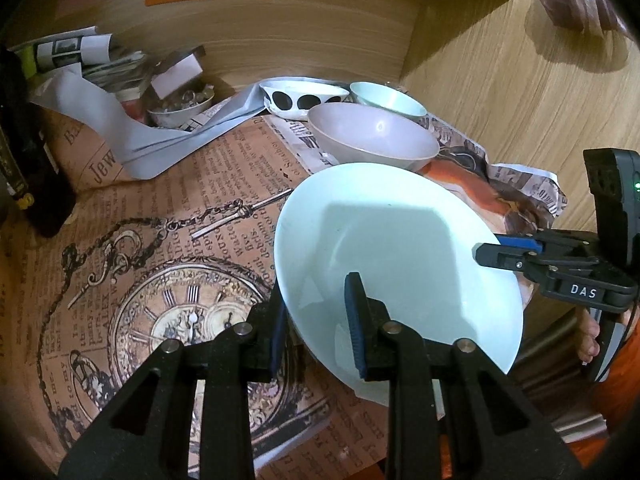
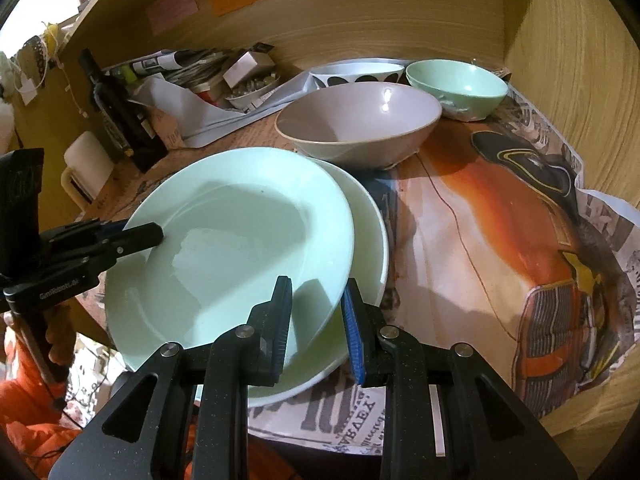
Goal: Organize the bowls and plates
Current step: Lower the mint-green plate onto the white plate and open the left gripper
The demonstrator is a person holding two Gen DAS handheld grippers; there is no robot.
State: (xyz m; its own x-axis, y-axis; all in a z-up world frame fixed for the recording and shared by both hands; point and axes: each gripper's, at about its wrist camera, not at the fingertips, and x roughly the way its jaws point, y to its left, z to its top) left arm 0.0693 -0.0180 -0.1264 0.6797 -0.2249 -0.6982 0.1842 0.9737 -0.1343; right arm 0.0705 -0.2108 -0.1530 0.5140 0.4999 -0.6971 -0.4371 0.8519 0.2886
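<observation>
A pale mint plate (image 1: 400, 256) (image 2: 236, 248) is held tilted above the table, over a white plate (image 2: 368, 232) lying beneath it. My left gripper (image 1: 316, 320) straddles the mint plate's near-left rim, one finger under and one over it. My right gripper (image 2: 316, 324) straddles its opposite rim the same way and shows in the left wrist view (image 1: 492, 254). The left gripper shows in the right wrist view (image 2: 152, 234). Behind stand a grey bowl (image 1: 372, 136) (image 2: 360, 120), a mint bowl (image 1: 388, 98) (image 2: 456, 84) and a white bowl with black dots (image 1: 300, 98) (image 2: 356, 72).
The table is covered with printed paper (image 1: 160, 240) and newspaper (image 2: 500, 220). A dark bottle (image 2: 120, 112) stands at the left. A small dish of oddments (image 1: 180, 108), a grey sheet and paper clutter lie at the back. Wooden walls (image 2: 568, 80) close the back and right.
</observation>
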